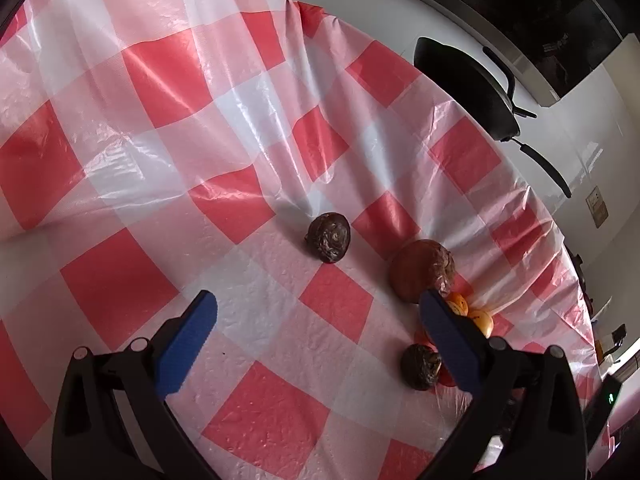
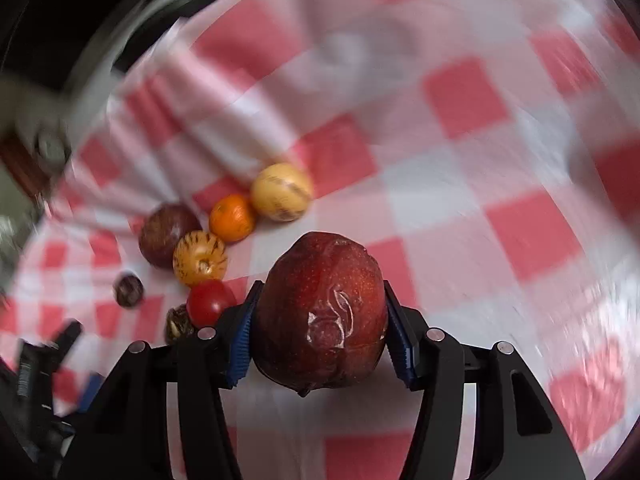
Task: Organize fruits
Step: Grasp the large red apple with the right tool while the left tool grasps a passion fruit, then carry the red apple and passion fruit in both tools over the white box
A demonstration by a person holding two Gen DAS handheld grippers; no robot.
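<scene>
In the right wrist view, my right gripper (image 2: 320,286) is shut on a large dark red fruit (image 2: 320,320) wrapped in clear film, with both blue pads pressed on its sides above the checked cloth. To its left lies a cluster: a yellow fruit (image 2: 281,192), an orange (image 2: 232,217), a striped yellow fruit (image 2: 200,258), a red tomato (image 2: 210,302) and a dark brown fruit (image 2: 168,234). My left gripper (image 1: 318,298) stands open over the cloth with nothing between its fingers. Ahead of it lie a dark wrinkled fruit (image 1: 329,237) and a brown round fruit (image 1: 422,270).
A red and white checked plastic cloth (image 1: 160,160) covers the table, creased toward its right edge. A black pan (image 1: 468,92) sits on the white counter beyond. Another dark wrinkled fruit (image 1: 420,366) and small orange fruits (image 1: 482,320) lie by the left gripper's right finger.
</scene>
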